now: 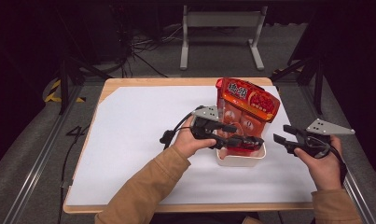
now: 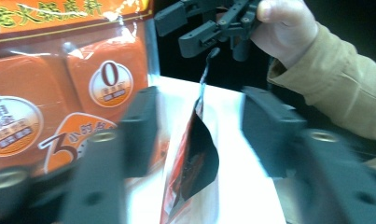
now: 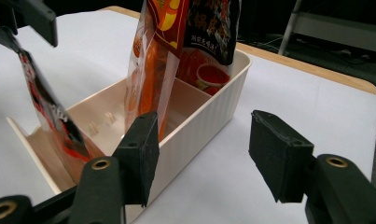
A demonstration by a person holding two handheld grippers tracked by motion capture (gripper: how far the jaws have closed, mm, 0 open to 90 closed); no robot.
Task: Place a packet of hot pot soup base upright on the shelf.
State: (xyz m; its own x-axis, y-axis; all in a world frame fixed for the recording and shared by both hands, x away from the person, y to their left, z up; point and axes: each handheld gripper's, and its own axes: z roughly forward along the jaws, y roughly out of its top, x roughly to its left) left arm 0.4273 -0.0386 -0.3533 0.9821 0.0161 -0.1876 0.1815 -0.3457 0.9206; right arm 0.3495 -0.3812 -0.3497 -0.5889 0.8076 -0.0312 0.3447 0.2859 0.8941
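Two packets matter here, both standing in the cream ribbed bin (image 1: 241, 158) on the white-covered bench (image 1: 129, 140). The slim red-and-black sachet (image 2: 192, 163) stands on edge at the near end of the bin, its long axis upright and leaning slightly, and it sits squarely between the fingers (image 2: 141, 135) of the left gripper (image 1: 244, 140), which are released: both pads stand clear of the foil with a gap on each side, so nothing is grasped. In the right gripper view the same sachet (image 3: 50, 121) leans against the bin's inner wall beneath a dark finger tip of the left gripper. The left gripper is plainly the nearer one, reaching across the bin from the person's left hand (image 1: 190, 142). The right gripper (image 1: 288, 135) waits just beside the bin's right side, apart from it, its fingers (image 3: 279, 158) spread wide with only bare bench between them. Behind the sachet, the large orange seasoning bag (image 1: 246, 107) stands tall in the far part of the bin, close to the left fingers, and it is the thing most likely to be nudged as the hand moves. I judge the sachet to be set in place, so the coming move probably calls for drawing the left gripper straight back along its own line, away from the thin edge, without tipping it.
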